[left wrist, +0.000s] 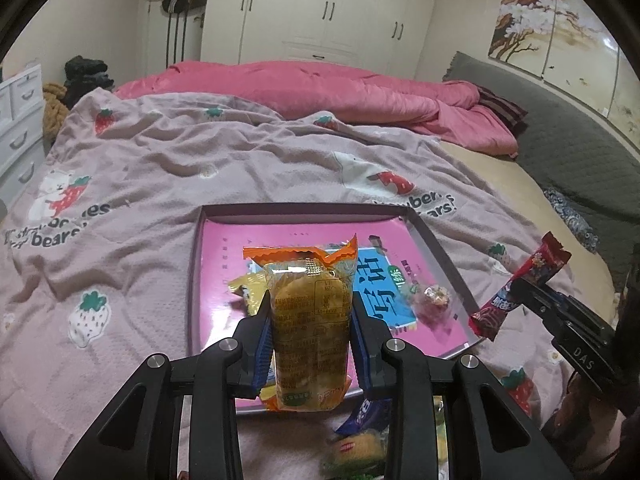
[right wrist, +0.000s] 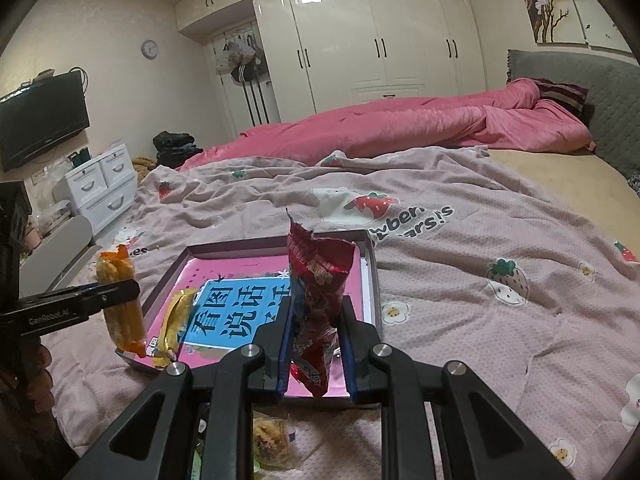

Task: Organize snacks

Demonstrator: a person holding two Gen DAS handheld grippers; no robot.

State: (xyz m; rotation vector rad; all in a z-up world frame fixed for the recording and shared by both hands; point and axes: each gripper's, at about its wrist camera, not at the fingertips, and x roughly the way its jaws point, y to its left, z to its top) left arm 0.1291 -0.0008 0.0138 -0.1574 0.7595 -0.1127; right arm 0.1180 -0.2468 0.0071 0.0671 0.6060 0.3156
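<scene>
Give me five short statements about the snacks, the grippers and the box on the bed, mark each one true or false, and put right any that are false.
1. The left gripper is clamped on an orange-and-yellow snack packet. True.
2. The right gripper is empty. False: it is shut on a red snack packet.
3. The shallow box on the strawberry blanket is empty. False: a yellow packet and a small round wrapped sweet already lie in it.
4. The inside of the box is pink with a blue panel of large characters. True.
5. The box stands on a wooden desk. False: it lies on the bed's blanket.
</scene>
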